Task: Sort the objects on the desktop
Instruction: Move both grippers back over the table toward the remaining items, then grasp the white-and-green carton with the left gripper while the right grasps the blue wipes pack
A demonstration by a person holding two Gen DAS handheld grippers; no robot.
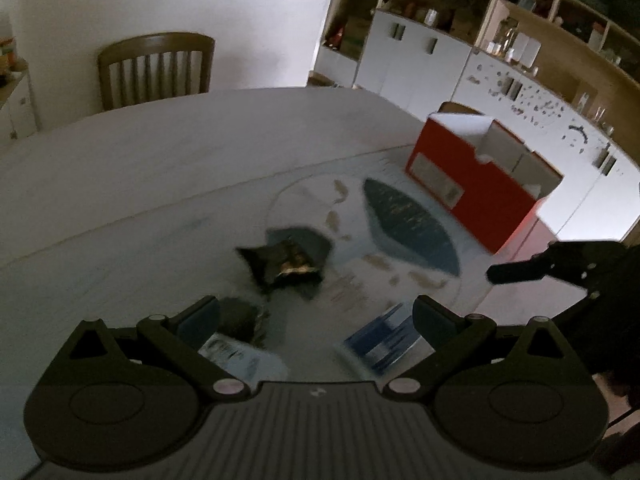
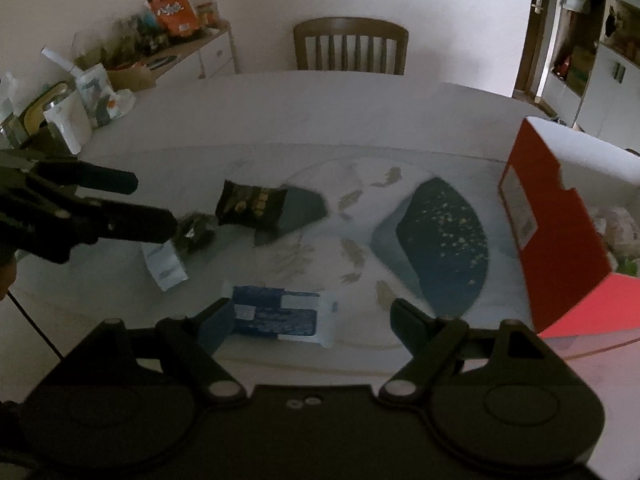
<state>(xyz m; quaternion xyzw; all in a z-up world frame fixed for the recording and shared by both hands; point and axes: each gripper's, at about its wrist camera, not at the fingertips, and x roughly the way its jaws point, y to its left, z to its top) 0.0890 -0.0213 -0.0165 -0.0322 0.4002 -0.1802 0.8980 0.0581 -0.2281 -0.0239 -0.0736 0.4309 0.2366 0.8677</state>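
Both grippers hang above the counter (image 1: 120, 168) with fingers spread apart, gripping nothing. The left gripper (image 1: 316, 316) is over a black snack packet (image 1: 280, 266) lying mid-counter, with a small dark wrapper (image 1: 240, 320) and a white sachet (image 1: 240, 356) near its left finger. The right gripper (image 2: 312, 320) is above a blue-and-white packet (image 2: 276, 316) by the near edge. A red box (image 2: 560, 240), open-topped, stands at the counter's right edge

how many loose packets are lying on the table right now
4. A black snack packet, a small dark packet beside it, a white sachet, and a blue-and-white packet nearest. The red box may hide more.
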